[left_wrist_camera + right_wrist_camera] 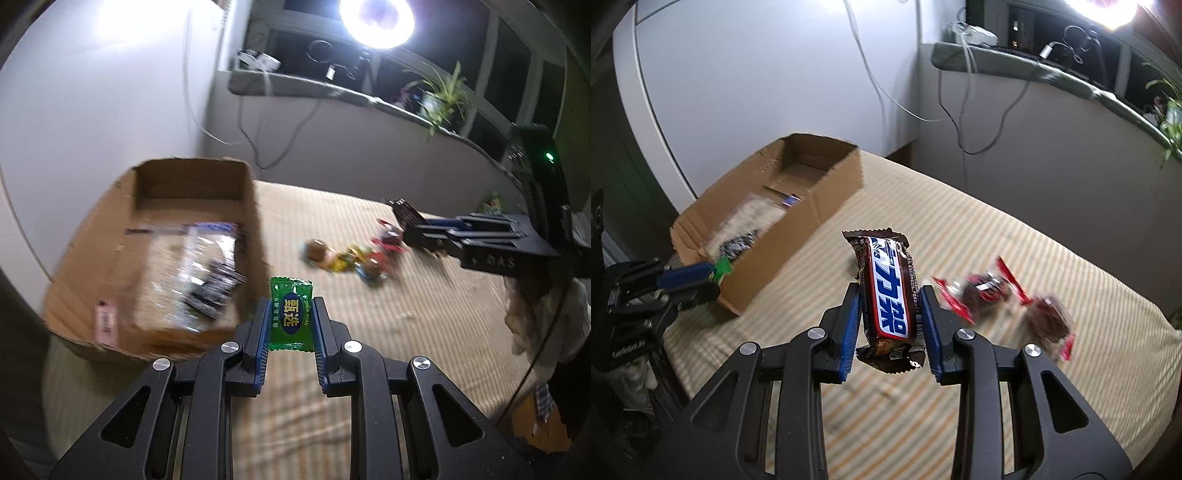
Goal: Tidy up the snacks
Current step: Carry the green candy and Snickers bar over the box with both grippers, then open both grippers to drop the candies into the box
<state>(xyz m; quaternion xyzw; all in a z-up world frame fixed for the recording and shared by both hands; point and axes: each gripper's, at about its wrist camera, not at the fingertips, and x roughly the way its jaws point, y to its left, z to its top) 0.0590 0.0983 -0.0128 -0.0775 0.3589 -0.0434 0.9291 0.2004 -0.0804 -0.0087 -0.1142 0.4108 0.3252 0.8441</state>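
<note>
We see the left gripper [290,314] clamped on a green candy sachet [290,314], held above the striped bed cover [388,332] just beside the open cardboard box [162,258], which already has clear packets in it. The right gripper [889,306] pinches a brown chocolate bar [888,295] upright over the cover; loose wrapped sweets [1004,299] lie near it, to its right.

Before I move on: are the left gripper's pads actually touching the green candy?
Touching. In the left wrist view the left gripper has both blue pads pressed against the green candy's sides, holding it clear of the bed.
</note>
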